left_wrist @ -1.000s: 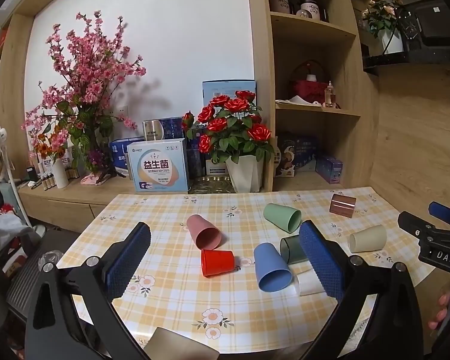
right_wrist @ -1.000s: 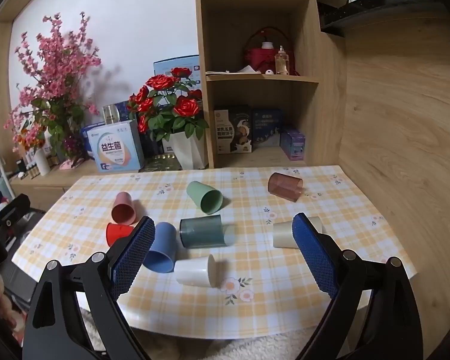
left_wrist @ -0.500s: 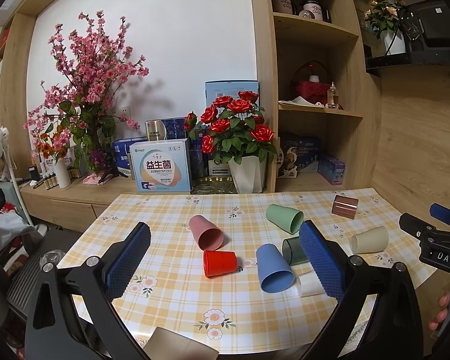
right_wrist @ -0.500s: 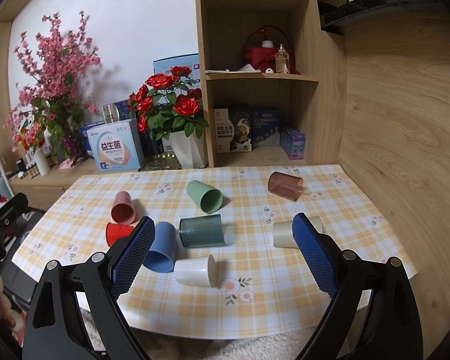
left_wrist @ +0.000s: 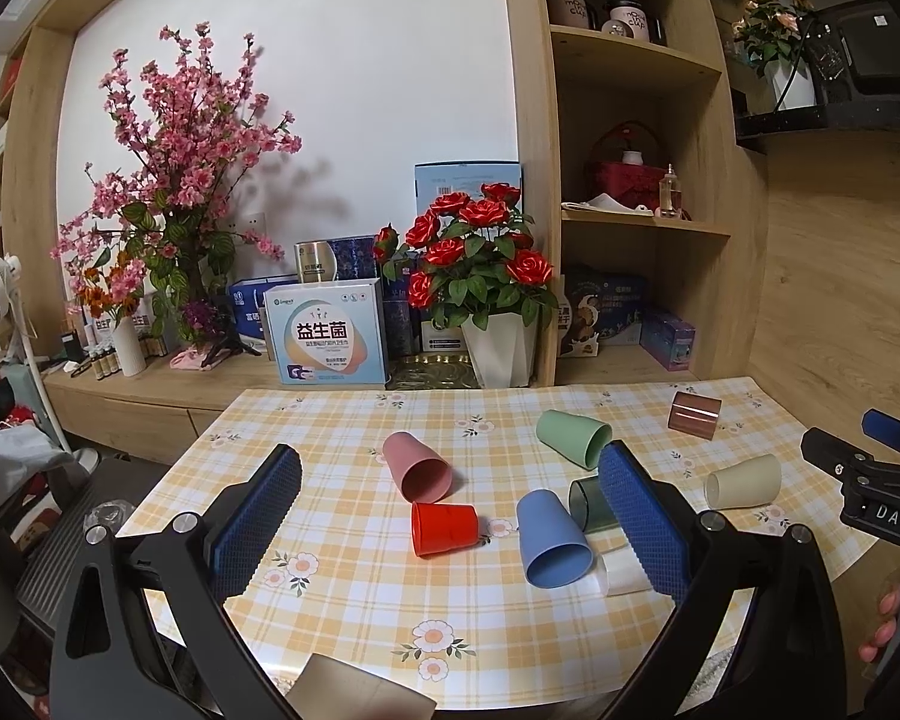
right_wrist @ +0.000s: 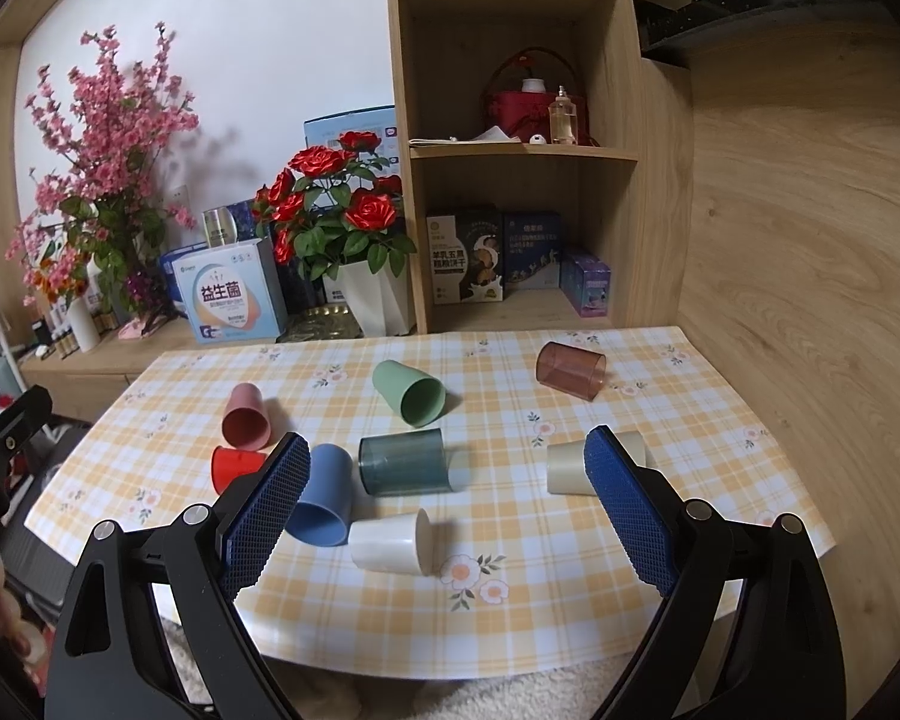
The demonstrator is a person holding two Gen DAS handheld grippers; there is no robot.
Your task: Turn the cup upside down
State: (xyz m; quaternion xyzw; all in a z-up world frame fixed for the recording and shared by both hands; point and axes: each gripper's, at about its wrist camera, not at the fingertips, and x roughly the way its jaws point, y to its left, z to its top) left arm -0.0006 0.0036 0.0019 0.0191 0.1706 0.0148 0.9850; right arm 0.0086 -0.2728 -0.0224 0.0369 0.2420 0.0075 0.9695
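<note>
A: On the checked surface (right_wrist: 660, 420), eight cups are lying on their sides — which one is being targeted?

B: Can't tell yet. Nearest the right gripper (right_wrist: 444, 516) are the white cup (right_wrist: 390, 545), the blue cup (right_wrist: 321, 498) and the dark green cup (right_wrist: 403, 461); the beige cup (right_wrist: 567, 468) is sitting partly behind its right finger.

A: And the rest?

B: The red cup (left_wrist: 444, 528) and pink cup (left_wrist: 417, 468) are lying touching between the left gripper's fingers in its view; the light green cup (right_wrist: 408, 391) and brown cup (right_wrist: 570, 369) are lying farther back, well apart.

A: Anything changing over the last second?

B: Barely. Both views are creeping slightly, the cups aren't shifting at all. The left gripper (left_wrist: 450, 516) is staying spread wide, holding nothing; the right one likewise.

A: So for the task?

B: I'm judging it as not started — the grippers are only hovering off the near edge, no cup is being contacted, none is standing rim-down.

A: Background?

B: The rose pot (right_wrist: 372, 300) is standing behind, out of the way.
</note>
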